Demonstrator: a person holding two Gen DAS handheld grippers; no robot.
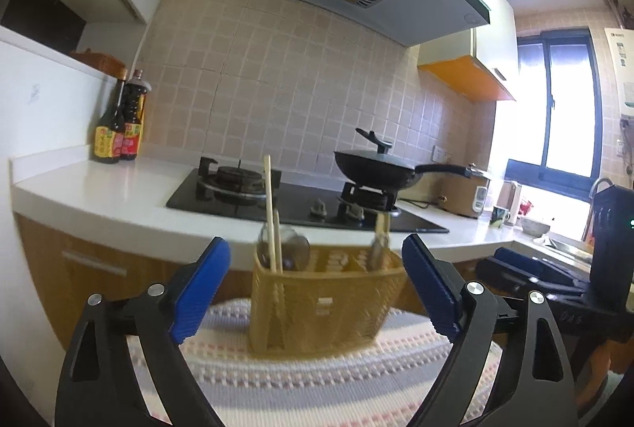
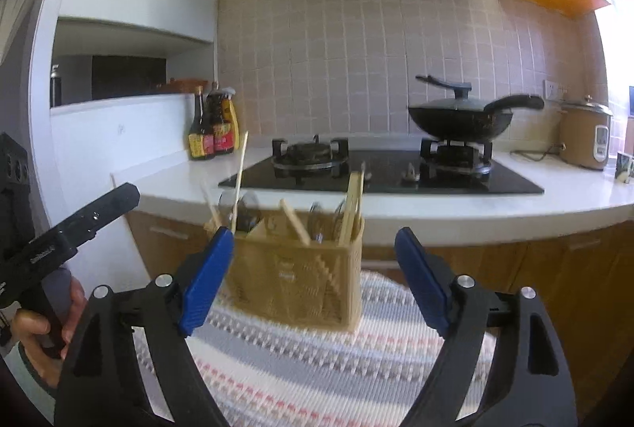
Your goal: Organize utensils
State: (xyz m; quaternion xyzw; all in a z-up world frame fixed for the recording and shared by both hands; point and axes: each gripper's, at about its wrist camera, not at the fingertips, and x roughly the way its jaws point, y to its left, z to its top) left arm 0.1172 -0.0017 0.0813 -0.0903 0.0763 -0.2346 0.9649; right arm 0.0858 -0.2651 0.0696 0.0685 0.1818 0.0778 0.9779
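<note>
A yellow woven utensil basket (image 1: 325,304) (image 2: 293,284) stands on a striped cloth (image 1: 317,379) (image 2: 317,359). A tall pale chopstick (image 1: 269,205) (image 2: 239,177) and a metal spoon (image 1: 291,248) stick up from its left compartment. More chopsticks (image 2: 352,209) and metal utensils (image 1: 378,241) stand further right in it. My left gripper (image 1: 316,244) is open in front of the basket, with its blue pads either side and apart from it. My right gripper (image 2: 314,233) is open too and holds nothing, short of the basket.
Behind the cloth runs a white counter (image 1: 99,189) with a black gas hob (image 2: 380,173), a lidded wok (image 2: 459,118), sauce bottles (image 1: 119,126) (image 2: 214,126) and a rice cooker (image 2: 584,134). A hand (image 2: 35,324) holds the left gripper's black body (image 2: 79,221).
</note>
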